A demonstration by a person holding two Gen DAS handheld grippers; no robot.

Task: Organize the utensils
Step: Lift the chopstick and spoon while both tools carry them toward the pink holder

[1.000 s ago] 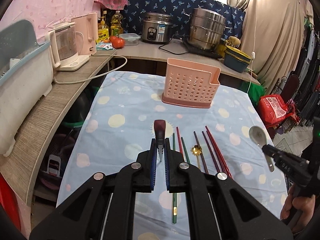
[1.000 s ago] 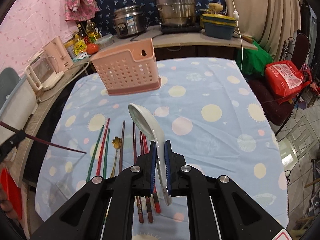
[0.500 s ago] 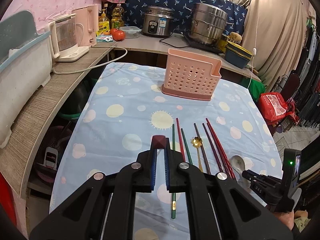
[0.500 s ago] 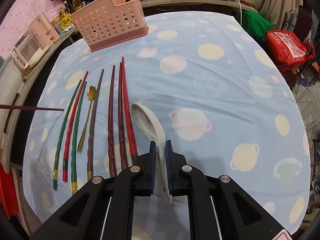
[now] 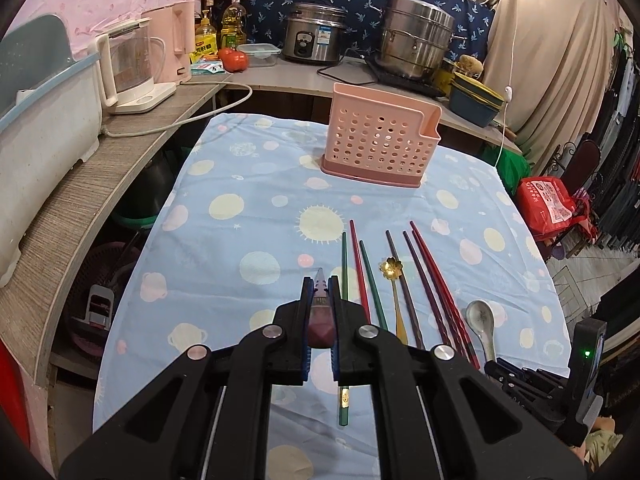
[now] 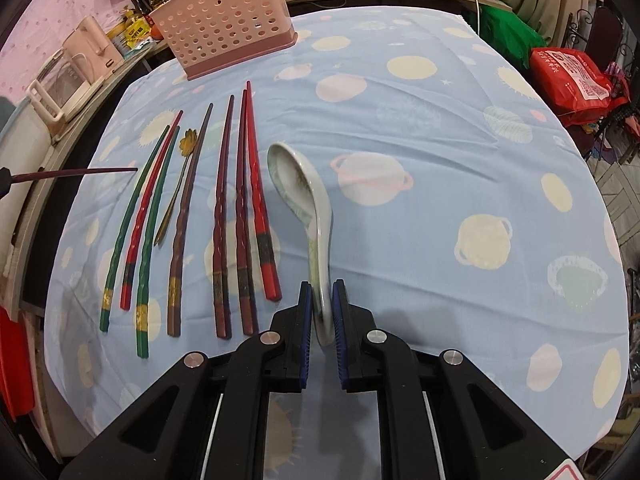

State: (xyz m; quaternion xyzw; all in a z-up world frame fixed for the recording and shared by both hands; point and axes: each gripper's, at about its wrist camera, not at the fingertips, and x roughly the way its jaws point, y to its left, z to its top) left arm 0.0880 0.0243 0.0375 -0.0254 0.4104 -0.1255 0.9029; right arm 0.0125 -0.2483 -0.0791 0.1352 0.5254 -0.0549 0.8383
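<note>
Two hand-held grippers are at work here, and each has hold of one utensil. Our right hand-held gripper (image 6: 321, 300) is closed on the handle of a white ceramic spoon (image 6: 298, 184); the spoon's long axis runs straight ahead from the jaws, bowl farthest out and low over the tablecloth (image 6: 440, 120), just beside the reddest of the chopsticks (image 6: 256, 196). Whether the bowl already touches the cloth we cannot tell. Our left hand-held gripper (image 5: 320, 284) is nearly shut on a dark purple chopstick (image 5: 319, 312), gripped near its thick end so that the thin tip points forward along the fingers, above the left edge of the row. The row itself lies between the two tools: green, red, brown and maroon chopsticks side by side, with a small gold spoon (image 5: 394, 280) among them, all roughly parallel and pointing toward the pink perforated holder (image 5: 380, 140). That holder stands upright at the far end of the table, well apart from everything lying flat, straight ahead of both tools. We judge the sorting to be in an early stage, since the holder looks empty through its holes. The relation that matters next is that the spoon lies parallel to the row at its right edge, nearer our right hand, while the held chopstick lines up with the left edge.
</note>
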